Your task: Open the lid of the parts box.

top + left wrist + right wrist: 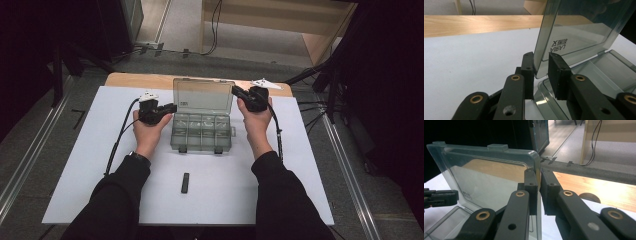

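a clear plastic compartment box (202,131) stands near the far edge of the white sheet (90,170) that covers the table, its hinged lid (203,95) raised upright. the right gripper (235,90) has its jaws narrowed onto the lid's side edge, pads pressing the thin wall as seen in the right gripper view (537,185). the left gripper (173,106) straddles the opposite lid edge (540,50) with its jaws narrow; one pad seems to touch, the other stands a little off, so a firm hold cannot be confirmed. the box looks light, stiff and smooth, likely slippery and prone to cracking at the hinge; the lid's side edges near its upper corners offer the best purchase. a small dark bar (185,182) lies toward the near edge. beyond the table are a grey floor (185,25), wooden furniture (280,17) and trailing cables.
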`<act>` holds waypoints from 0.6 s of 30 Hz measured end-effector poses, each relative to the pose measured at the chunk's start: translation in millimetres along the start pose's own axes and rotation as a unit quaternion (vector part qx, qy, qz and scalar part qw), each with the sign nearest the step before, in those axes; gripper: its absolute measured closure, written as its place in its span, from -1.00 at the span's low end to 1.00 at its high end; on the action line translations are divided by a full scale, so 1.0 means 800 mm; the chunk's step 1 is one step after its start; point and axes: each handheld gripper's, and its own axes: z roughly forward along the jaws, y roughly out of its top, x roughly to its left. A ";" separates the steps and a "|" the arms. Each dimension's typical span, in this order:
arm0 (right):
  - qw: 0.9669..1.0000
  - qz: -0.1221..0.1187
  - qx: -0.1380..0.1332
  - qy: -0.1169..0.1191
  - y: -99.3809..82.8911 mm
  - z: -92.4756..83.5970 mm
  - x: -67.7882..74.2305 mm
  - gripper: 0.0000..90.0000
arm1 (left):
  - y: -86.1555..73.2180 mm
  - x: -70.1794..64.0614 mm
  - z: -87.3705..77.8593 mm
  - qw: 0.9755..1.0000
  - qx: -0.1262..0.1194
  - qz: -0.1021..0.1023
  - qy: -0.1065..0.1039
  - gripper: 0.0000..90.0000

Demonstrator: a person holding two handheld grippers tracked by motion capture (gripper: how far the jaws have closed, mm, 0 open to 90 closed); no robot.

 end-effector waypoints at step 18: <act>0.999 0.036 0.020 0.005 -0.001 0.024 -0.013 0.77 | -0.005 -0.002 0.012 0.999 0.005 0.016 0.032 0.85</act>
